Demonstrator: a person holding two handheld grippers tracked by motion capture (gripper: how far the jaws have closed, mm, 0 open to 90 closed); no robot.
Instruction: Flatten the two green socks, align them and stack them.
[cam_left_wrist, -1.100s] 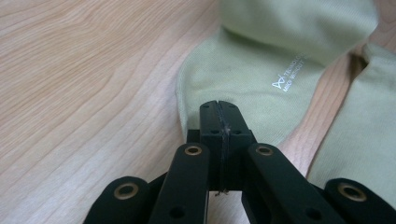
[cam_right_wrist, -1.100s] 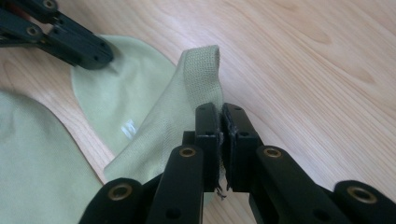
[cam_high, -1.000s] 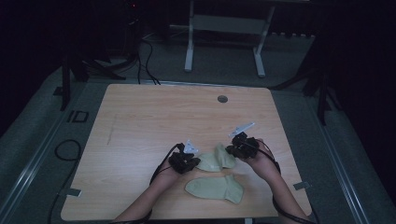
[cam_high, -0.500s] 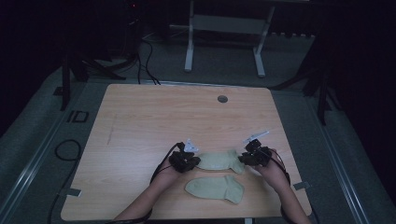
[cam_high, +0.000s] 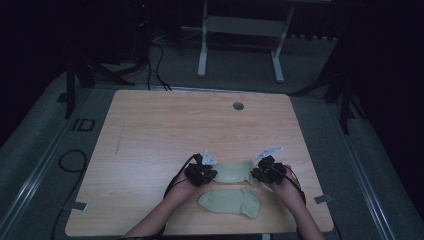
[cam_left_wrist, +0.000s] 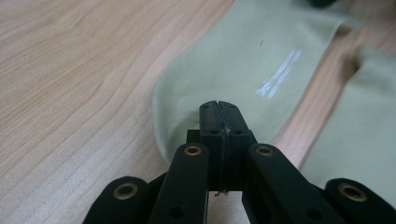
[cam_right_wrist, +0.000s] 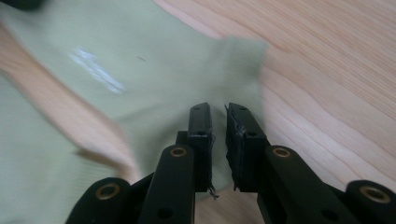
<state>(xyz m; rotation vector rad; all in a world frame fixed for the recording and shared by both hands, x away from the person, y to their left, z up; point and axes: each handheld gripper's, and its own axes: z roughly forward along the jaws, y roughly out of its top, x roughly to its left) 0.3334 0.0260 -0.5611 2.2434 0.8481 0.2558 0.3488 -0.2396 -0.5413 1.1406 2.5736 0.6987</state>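
Near the front edge of the wooden table (cam_high: 165, 120), lying flat: two pale green socks, side by side and just apart. Farther sock (cam_high: 231, 172) stretching between both grippers, nearer sock (cam_high: 231, 202) sitting untouched right by the person's forearms.

Left gripper (cam_high: 201, 174) clamping down tight on the left end of that farther sock, jaws pressed fully together in the left gripper view, fabric edge (cam_left_wrist: 177, 121) bunching a bit right at the tips. Looking like a solid pinch on the cloth.

Right gripper (cam_high: 268, 173) resting at the sock's other end, jaws standing a narrow slit apart in the right gripper view, having just been closing in after a brief widening. Green fabric (cam_right_wrist: 154, 70) lying under and ahead of the tips, kinda blurry there, so not really able to tell whether any cloth is actually caught in that gap.

Small white printed mark (cam_left_wrist: 279, 73) showing on the sock's flat middle.
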